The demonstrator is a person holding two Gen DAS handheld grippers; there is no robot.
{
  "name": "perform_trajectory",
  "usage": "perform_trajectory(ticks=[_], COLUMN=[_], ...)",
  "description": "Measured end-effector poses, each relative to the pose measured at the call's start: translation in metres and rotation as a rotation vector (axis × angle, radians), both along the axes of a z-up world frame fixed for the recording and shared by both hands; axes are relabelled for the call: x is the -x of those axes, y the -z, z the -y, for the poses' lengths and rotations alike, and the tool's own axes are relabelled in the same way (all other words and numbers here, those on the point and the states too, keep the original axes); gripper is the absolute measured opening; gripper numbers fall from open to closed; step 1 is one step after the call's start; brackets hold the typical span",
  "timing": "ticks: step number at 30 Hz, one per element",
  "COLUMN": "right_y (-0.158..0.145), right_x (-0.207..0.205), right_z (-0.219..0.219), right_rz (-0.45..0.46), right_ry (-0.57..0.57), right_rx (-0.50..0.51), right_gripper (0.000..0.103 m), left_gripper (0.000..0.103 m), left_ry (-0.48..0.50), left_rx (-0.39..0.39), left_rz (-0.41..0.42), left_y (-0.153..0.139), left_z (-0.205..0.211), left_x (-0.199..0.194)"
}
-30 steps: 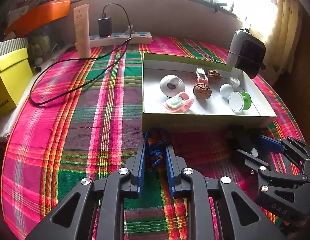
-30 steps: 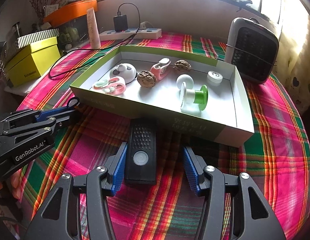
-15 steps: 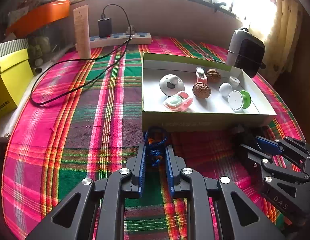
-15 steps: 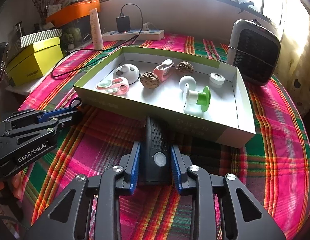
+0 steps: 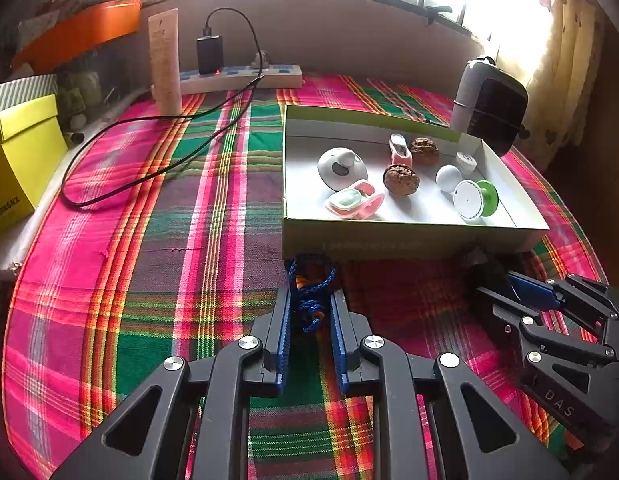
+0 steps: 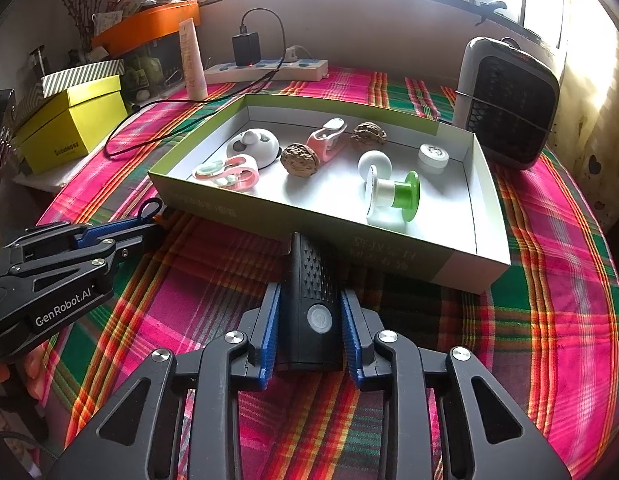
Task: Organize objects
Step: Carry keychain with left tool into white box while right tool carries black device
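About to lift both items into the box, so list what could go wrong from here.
1. The black device sits close against the box wall; lifting forward could snag it.
2. The left tongs pinch only a loose blue cord, which may slip.
3. Items already fill the box, so a drop could knock the walnut.

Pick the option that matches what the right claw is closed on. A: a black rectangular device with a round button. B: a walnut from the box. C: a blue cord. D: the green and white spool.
A: in the right wrist view the right claw has both blue pads pressed against the sides of the black device, which lies on the plaid cloth just in front of the box.
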State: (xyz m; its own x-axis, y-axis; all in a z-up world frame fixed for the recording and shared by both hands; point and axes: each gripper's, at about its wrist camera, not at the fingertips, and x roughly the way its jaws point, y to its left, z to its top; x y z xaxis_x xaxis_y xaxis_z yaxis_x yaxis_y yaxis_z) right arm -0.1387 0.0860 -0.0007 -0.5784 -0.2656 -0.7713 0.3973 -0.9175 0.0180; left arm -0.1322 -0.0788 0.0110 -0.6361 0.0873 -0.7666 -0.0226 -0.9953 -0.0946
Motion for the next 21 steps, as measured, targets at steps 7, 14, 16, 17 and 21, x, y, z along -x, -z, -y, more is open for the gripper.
perform_trajectory(ticks=[7,14,16,17,21], right_y=[0.000,0.000,-0.001,-0.001,-0.001], right_x=[-0.002,-0.005,-0.005,-0.005,-0.007], right_z=[0.000,0.002,0.001,0.001,0.001], right_rz=[-0.001,-0.007,-0.007,-0.007,-0.007], right_ry=[0.000,-0.011,-0.009,-0.009,-0.011], right_rx=[-0.001,-0.006,-0.005,-0.003,0.002], right_gripper=[0.030,0.030,0.030,0.030,0.030], left_gripper=[0.017,0.017,0.017,0.017,0.017], left_ry=[-0.008,-0.010,-0.010,-0.009,-0.005], left_rx=[0.001,0.000,0.003,0.004,0.003], left_rz=[-0.002,-0.005,-0.010,-0.012,-0.020], left_y=[-0.001,-0.002,-0.003,-0.005,-0.007], left_z=[0.001,0.000,-0.001,-0.002,-0.004], left_x=[-0.003,-0.005,-0.008,-0.009,-0.012])
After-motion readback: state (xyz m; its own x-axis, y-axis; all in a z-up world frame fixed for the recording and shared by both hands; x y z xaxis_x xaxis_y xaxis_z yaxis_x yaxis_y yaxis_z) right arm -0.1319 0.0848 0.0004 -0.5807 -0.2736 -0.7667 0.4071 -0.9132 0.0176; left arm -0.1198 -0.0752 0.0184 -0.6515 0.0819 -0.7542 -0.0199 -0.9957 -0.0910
